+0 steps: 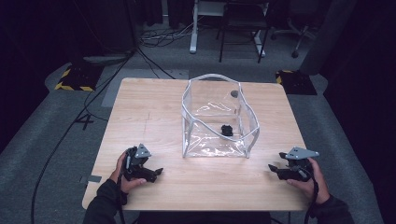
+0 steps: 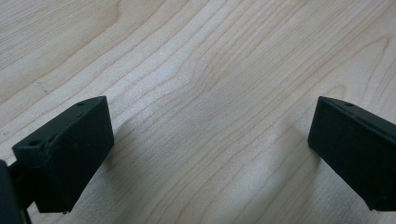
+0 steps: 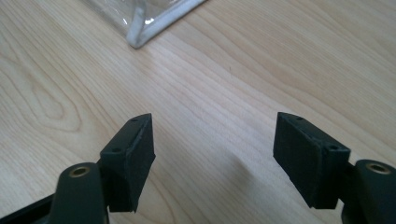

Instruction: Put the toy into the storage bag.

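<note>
From the high view, the clear soft plastic bag with white piping (image 1: pixel 217 119) sits open-topped in the middle of the pale wooden bench (image 1: pixel 149 112), with a small black object (image 1: pixel 227 129) lying on its bottom. Our left gripper (image 1: pixel 156 173) rests low near the front left of the bench and our right gripper (image 1: pixel 272 168) near the front right, both well apart from the bag. Looks like we're between steps, hands parked, nothing picked up.

In the left gripper view, jaws are spread wide over bare wood, nothing between them.

In the right gripper view, jaws are released too, empty, and the bag's white-edged corner (image 3: pixel 140 35) shows up ahead of them.

Our guess for the next move: bring the right gripper in toward that near corner or up to the rim, with the left steadying the floppy wall, since the plastic will probably buckle if grabbed one-handed.
</note>
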`<state>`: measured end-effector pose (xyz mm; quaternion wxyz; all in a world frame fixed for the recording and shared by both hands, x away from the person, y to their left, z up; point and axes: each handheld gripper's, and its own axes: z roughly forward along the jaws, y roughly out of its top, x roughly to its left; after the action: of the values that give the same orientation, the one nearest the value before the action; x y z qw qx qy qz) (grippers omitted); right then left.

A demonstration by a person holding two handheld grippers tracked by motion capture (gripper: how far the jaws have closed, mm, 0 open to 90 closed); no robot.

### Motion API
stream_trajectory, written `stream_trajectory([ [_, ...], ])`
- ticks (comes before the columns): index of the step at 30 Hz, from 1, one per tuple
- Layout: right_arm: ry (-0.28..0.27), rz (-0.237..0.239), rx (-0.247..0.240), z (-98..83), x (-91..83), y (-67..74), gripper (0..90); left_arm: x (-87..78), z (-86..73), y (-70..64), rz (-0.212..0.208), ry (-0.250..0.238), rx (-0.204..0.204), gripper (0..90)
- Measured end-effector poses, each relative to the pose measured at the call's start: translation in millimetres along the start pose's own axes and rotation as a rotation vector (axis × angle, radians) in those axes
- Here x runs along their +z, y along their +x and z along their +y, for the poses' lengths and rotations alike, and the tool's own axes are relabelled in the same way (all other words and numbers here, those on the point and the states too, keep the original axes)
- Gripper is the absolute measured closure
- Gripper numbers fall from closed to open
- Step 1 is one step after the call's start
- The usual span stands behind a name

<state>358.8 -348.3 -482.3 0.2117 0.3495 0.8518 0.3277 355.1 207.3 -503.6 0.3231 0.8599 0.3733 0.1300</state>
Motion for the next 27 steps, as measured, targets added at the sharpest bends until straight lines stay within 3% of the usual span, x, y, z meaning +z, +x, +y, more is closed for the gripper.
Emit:
stream_trajectory([
  [7, 0.0, 0.006, 0.045, -11.7, -5.3, -4.7, 29.9, 0.0, 0.0, -0.1, 0.001, 0.0, -0.001, 0.5],
  [8, 0.0, 0.003, 0.035, -13.4, -5.8, -6.4, 30.1, 0.0, 0.0, -0.1, 0.0, 0.0, -0.002, 0.5],
  [9, 0.005, -0.004, 0.062, -14.3, -6.1, -4.9, 30.1, 0.0, 0.0, -0.1, 0.001, 0.0, -0.001, 0.5],
  [17, 0.013, 0.003, 0.087, -26.1, -8.3, -8.0, 30.0, 0.0, 0.0, -0.1, 0.001, 0.0, -0.001, 0.5],
  [24, -0.021, 0.017, 0.153, -40.1, -13.3, -16.4, 29.0, 0.0, 0.0, -0.1, 0.0, 0.0, -0.001, 0.5],
  [27, -0.041, -0.007, 0.176, -46.1, -15.7, -18.9, 26.9, 0.1, 0.0, -0.1, 0.0, 0.0, -0.001, 0.5],
])
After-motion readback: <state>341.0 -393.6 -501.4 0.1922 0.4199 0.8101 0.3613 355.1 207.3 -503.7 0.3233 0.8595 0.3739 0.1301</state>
